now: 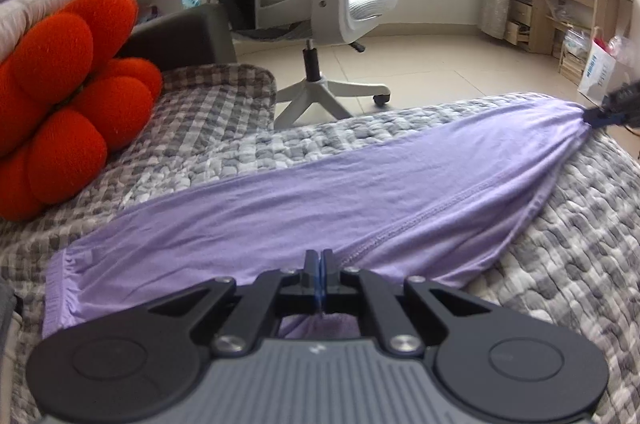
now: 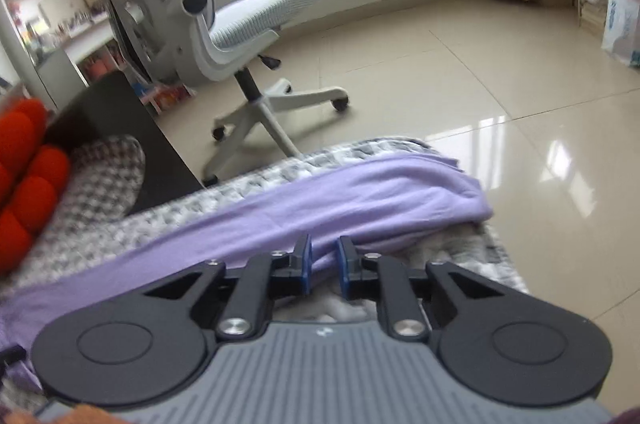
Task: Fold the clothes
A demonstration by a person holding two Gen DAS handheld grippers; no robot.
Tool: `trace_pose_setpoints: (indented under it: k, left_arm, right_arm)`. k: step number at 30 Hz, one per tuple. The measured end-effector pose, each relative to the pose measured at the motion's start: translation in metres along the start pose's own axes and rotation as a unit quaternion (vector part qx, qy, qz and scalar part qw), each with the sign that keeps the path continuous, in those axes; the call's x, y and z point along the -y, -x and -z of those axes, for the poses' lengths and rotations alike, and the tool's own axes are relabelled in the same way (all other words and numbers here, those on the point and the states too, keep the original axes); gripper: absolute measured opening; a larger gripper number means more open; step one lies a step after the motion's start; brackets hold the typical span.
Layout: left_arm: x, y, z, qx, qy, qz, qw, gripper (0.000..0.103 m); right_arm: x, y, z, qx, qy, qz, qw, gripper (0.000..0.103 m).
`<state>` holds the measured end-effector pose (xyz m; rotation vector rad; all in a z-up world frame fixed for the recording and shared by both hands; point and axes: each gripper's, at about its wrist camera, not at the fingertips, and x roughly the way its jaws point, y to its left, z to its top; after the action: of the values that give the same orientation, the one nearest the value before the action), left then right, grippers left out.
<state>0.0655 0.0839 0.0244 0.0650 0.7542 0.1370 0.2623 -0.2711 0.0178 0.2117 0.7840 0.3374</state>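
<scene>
Here, hidden: the near edge of the lilac garment (image 1: 304, 199) passes under the left hand-held gripper (image 1: 321, 266), so its full outline cannot be told; the right wrist view is blurred at its left side.
Left hand-held gripper: fingers pressed together, a fold of the lilac cloth pinched between them.
Right hand-held gripper (image 2: 323, 256): fingers a little apart with lilac cloth lying between them; whether they grip it I cannot tell. From the left wrist view its blue tip meets the bunched far corner of the garment.
Garment: stretched long across the bed cover (image 1: 560, 244), between the two grippers.
Surface: a bed under a grey-and-white checked, knobbly quilted cover.
Room: glossy pale floor tiles (image 2: 500, 95), a white mesh office chair (image 1: 344, 3) on castors, wooden shelves (image 1: 560, 3).
Textures: thin smooth knit with a stitched hem; a plush red lobed cushion (image 1: 64, 95) lies on the bed.
</scene>
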Motion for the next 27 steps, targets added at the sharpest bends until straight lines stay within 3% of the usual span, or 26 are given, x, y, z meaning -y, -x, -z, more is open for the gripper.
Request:
trace_pose_setpoints:
  k: [4, 6, 7, 8, 10, 13, 15, 16, 17, 19, 27]
  left_arm:
    - [-0.002, -0.006, -0.002, -0.006, 0.008, -0.001, 1.0000, 0.001]
    - [-0.003, -0.007, -0.005, -0.005, 0.014, 0.000, 0.9999, 0.001]
    - [-0.004, -0.008, -0.006, -0.005, 0.017, 0.001, 0.9998, 0.001]
    - [-0.005, -0.009, -0.007, -0.007, 0.020, 0.002, 0.9998, 0.001]
    - [-0.008, -0.011, -0.006, -0.010, 0.027, 0.004, 0.9996, 0.001]
    - [-0.012, -0.010, -0.006, -0.012, 0.039, 0.013, 0.9991, 0.001]
    - [-0.012, -0.009, -0.006, -0.011, 0.039, 0.013, 0.9991, 0.001]
    - [-0.012, -0.009, -0.007, -0.011, 0.039, 0.013, 0.9991, 0.001]
    - [-0.012, -0.008, -0.007, -0.010, 0.039, 0.013, 0.9991, 0.001]
    - [-0.013, -0.007, -0.007, -0.009, 0.039, 0.013, 0.9991, 0.001]
    - [-0.011, -0.002, -0.005, -0.006, 0.026, 0.023, 0.9994, 0.001]
  right_arm:
    - [0.002, 0.010, 0.002, -0.011, 0.033, -0.029, 0.999, 0.020]
    - [-0.004, 0.019, 0.003, 0.000, 0.062, -0.064, 0.996, 0.027]
    - [-0.009, 0.021, 0.005, 0.002, 0.085, -0.082, 0.993, 0.037]
    - [-0.015, 0.018, 0.008, -0.006, 0.103, -0.080, 0.991, 0.046]
    - [-0.026, 0.011, 0.014, -0.023, 0.139, -0.075, 0.987, 0.049]
    - [-0.014, -0.010, 0.010, -0.044, 0.035, -0.023, 0.998, 0.050]
    - [-0.006, -0.012, 0.004, -0.052, -0.031, -0.045, 0.997, 0.050]
    - [-0.002, -0.012, 0.002, -0.056, -0.063, -0.057, 0.995, 0.044]
    - [-0.005, -0.014, 0.003, -0.058, -0.065, -0.050, 0.995, 0.027]
    - [-0.019, -0.015, 0.008, -0.048, -0.017, -0.001, 0.999, 0.006]
    - [-0.016, 0.009, 0.004, -0.032, -0.015, -0.025, 0.999, 0.003]
